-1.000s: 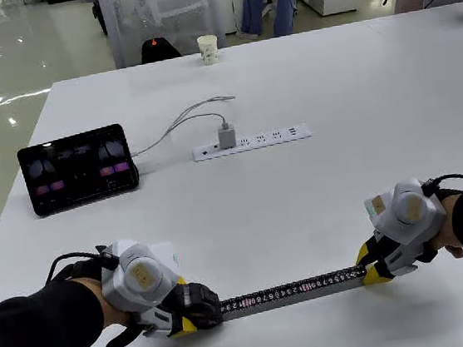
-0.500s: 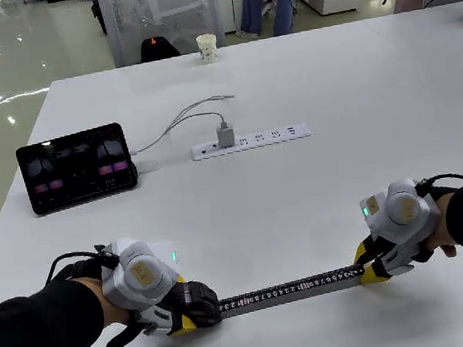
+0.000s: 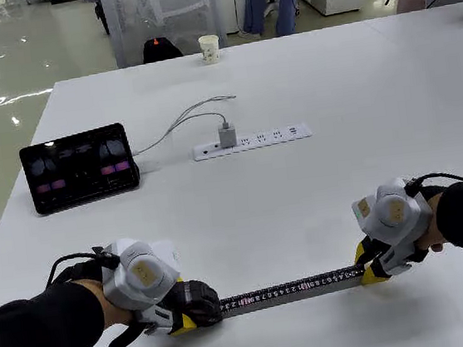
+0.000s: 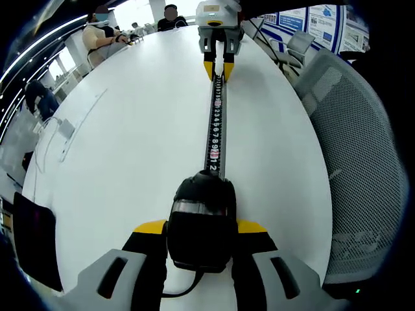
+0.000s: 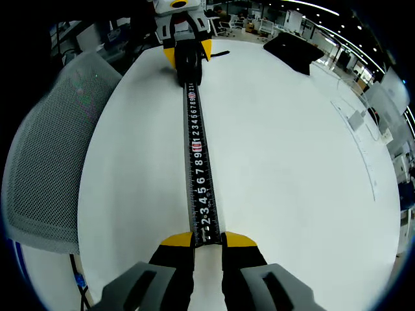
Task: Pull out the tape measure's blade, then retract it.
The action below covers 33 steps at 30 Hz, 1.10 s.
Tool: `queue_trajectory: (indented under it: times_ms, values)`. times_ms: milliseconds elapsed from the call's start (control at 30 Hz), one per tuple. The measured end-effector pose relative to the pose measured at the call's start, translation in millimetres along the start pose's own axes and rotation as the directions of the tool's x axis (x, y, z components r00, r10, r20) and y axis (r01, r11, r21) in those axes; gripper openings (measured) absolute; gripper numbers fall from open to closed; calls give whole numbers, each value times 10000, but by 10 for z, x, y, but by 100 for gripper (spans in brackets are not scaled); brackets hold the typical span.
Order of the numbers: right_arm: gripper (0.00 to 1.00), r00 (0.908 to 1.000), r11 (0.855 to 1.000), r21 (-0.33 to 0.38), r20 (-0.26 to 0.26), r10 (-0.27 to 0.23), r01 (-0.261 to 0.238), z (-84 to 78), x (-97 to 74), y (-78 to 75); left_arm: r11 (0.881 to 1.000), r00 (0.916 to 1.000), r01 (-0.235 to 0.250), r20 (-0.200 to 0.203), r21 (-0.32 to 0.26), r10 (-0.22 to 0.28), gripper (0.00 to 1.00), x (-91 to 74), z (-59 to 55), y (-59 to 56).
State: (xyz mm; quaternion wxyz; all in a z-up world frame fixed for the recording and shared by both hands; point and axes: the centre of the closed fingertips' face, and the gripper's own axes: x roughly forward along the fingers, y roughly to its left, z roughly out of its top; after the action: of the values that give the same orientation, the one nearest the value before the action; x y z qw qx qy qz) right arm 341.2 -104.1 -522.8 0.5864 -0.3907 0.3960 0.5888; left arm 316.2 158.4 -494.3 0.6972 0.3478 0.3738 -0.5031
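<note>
Left claw (image 4: 201,228) first: it's clenched round the black tape measure case (image 4: 202,194), a yellow-tipped jaw pressed to each flank. That makes sense, because the body has to be anchored while the other end does the travelling. Straight ahead of it the blade (image 4: 214,123) runs out numbered side up, low over the white table (image 3: 300,191), right into the right claw (image 5: 207,241). That one is nipped onto the blade's far end, jaws drawn in close on either side of it. So the tape measure sits stretched between the two claws, case at the left one, tip at the right one, the pair well apart. I'd call the pull-out done or nearly so; the job ahead looks like walking that tip back toward the case without letting it whip. Beyond both claws, well away across the table, lie a dark tablet (image 3: 80,167), a white power strip (image 3: 251,141) with a plug in it, and a paper cup (image 3: 209,49) farthest off. A mesh chair (image 4: 363,162) stands off to the left claw's right. Now what I can't get: the end hook is buried between the right claw's jaws, and the case's flanks and any lock button are covered by the left claw. Whether the blade touches the table or floats just above it, I can't tell.
</note>
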Motion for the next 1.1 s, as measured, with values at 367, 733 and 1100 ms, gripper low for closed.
queue_trajectory:
  times_ms: [367, 733, 1100]
  values:
    - [13, 9997, 9985, -511, -160, -187, 179, -25, -23, 25, 9997, 9998, -178, -32, -191, 178, 37, -206, -69, 78]
    - [15, 9988, 9984, -280, -1, -482, 482, -25, -119, 28, 9877, 9948, -884, 385, -1290, 940, 45, -359, -60, 144]
    - [31, 9759, 9733, 1455, 1020, -1930, 1773, -16, -283, 54, 9471, 9801, -1222, 1143, -2967, 1622, 56, -434, -110, 14]
